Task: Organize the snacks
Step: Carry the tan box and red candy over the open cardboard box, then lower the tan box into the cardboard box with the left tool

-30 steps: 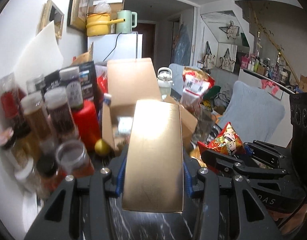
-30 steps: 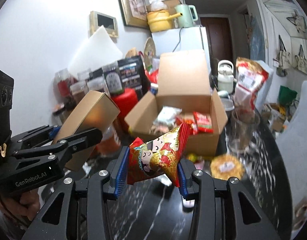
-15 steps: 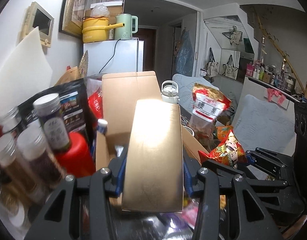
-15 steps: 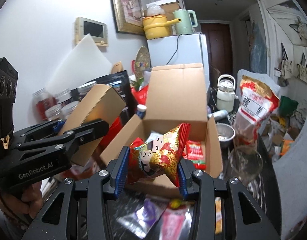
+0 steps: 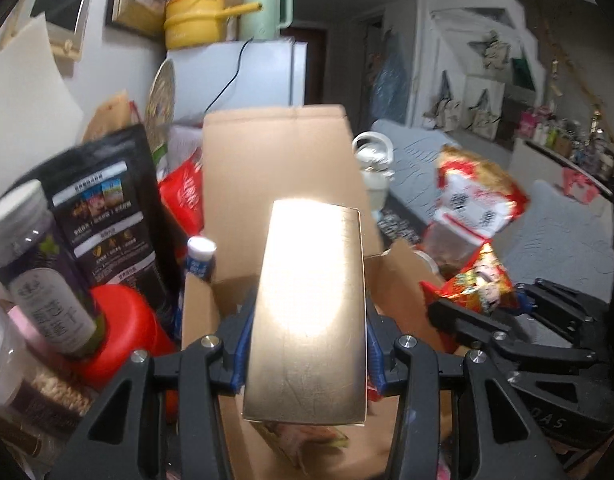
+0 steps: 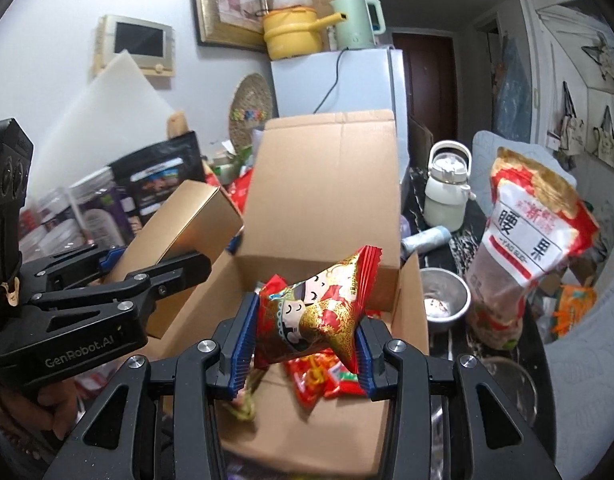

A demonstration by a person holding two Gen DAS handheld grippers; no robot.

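1. The left tool (image 5: 305,344) is clamped narrow on a long gold cardboard box (image 5: 307,320). Its blue pads press both long sides, and the box stands tilted in the lower middle of the left wrist view, above the carton.
2. The right tool (image 6: 305,344) is closed on a puffy red and gold foil snack packet (image 6: 319,312) with a cartoon face. In the right wrist view the packet hangs at the centre, over the carton mouth.
3. The open brown cardboard carton (image 6: 331,184) has its back flap standing up. Inside it I see red snack sachets (image 6: 327,372) and some pale or greenish packets which are too blurred to name.
4. Risk: the two tools are close beside each other over one opening. If both go down together, I think the gold box can knock the right tool or push the packet out.
5. Risk: the gold box is long. If it is let go while tilted, it may lean on the left carton wall and crush the sachets, or tip out onto the dark marbled tabletop (image 6: 467,240).
6. Risk: the air-filled packet may slip from the pads or burst if it is squeezed more.
7. Around the carton stand a red-lidded jar (image 5: 123,328), a black pouch (image 5: 107,216) at the left and a tall red and white nut bag (image 6: 531,248) at the right.
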